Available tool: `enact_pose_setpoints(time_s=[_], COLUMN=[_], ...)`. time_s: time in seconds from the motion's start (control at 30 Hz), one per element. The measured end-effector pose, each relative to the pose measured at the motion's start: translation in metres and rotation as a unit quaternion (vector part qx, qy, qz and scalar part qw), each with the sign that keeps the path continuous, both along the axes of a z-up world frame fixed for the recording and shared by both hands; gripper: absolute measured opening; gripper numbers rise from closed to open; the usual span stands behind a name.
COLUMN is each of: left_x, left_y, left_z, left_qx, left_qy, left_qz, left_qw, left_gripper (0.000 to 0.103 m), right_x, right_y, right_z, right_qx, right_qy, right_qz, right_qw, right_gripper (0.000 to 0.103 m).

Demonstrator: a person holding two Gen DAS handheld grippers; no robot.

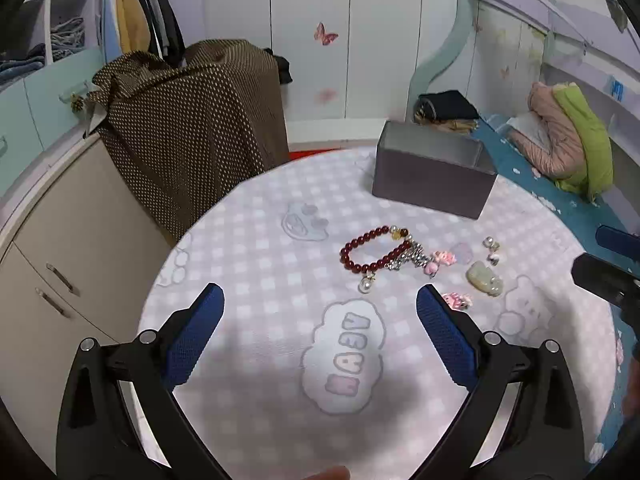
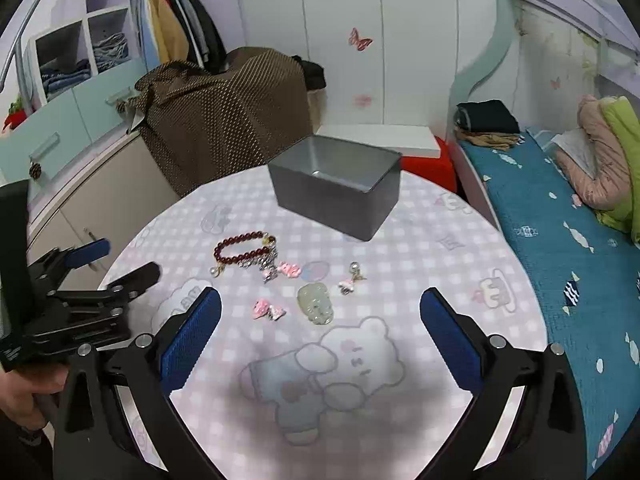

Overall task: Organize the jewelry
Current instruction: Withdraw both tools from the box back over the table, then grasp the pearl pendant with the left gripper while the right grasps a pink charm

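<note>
A dark red bead bracelet [image 1: 372,252] with silver charms lies mid-table; it also shows in the right wrist view [image 2: 244,250]. Beside it lie a pale green jade pendant [image 1: 485,279] [image 2: 315,302], pink charms [image 1: 458,300] [image 2: 269,309] and small silver earrings [image 1: 492,249] [image 2: 350,280]. A grey open box [image 1: 434,176] [image 2: 340,184] stands behind them and looks empty. My left gripper [image 1: 320,308] is open and empty, short of the bracelet. My right gripper [image 2: 320,316] is open and empty, just short of the pendant.
The round table [image 1: 260,220] has a pink checked cloth with cartoon prints. A brown dotted cloth [image 1: 192,120] covers something behind it on the left. A bed with a blue cover [image 2: 560,240] runs along the right. Cabinets [image 1: 60,260] stand on the left.
</note>
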State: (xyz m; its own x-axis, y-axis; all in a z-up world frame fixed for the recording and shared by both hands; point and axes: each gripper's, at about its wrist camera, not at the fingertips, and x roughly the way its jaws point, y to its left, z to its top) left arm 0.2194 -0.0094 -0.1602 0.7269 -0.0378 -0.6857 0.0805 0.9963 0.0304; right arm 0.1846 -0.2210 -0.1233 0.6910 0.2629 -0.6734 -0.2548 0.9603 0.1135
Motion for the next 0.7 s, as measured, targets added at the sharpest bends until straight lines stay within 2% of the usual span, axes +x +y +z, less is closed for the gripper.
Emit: enact_pose_setpoints(time_s=[0.37,0.43,0.47,0.63,0.7], left_x=[0.058,0.065,0.070,0.070,0.068], left_y=[-0.013,-0.012,-0.010,-0.010,-0.011], left_z=[-0.053,-0.060,-0.063,-0.061,-0.060], left_qx=[0.012,0.007,-0.005,-0.011,-0.010], left_qy=[0.054,0.064,0.077,0.073,0.072], left_qz=[-0.022,-0.023,-0.028,-0.041,-0.048], left_qw=[0.9983,0.9977,0.9966,0.9965,0.9962], left_gripper=[0.096,0.086,0.073,0.056,0.040], right_x=[0.011,0.013,0.014,0.021,0.023], right_y=[0.009,0.010,0.010,0.015,0.020], right_z=[-0.022,-0.025,-0.026,-0.036,-0.039], right_qx=[-0.001,0.000,0.000,0.005,0.008], right_qy=[0.033,0.040,0.042,0.054,0.056], right_qz=[0.022,0.025,0.026,0.039,0.049], right_qw=[0.999,0.999,0.999,0.998,0.997], right_gripper=[0.096,0.096,0.096,0.096,0.093])
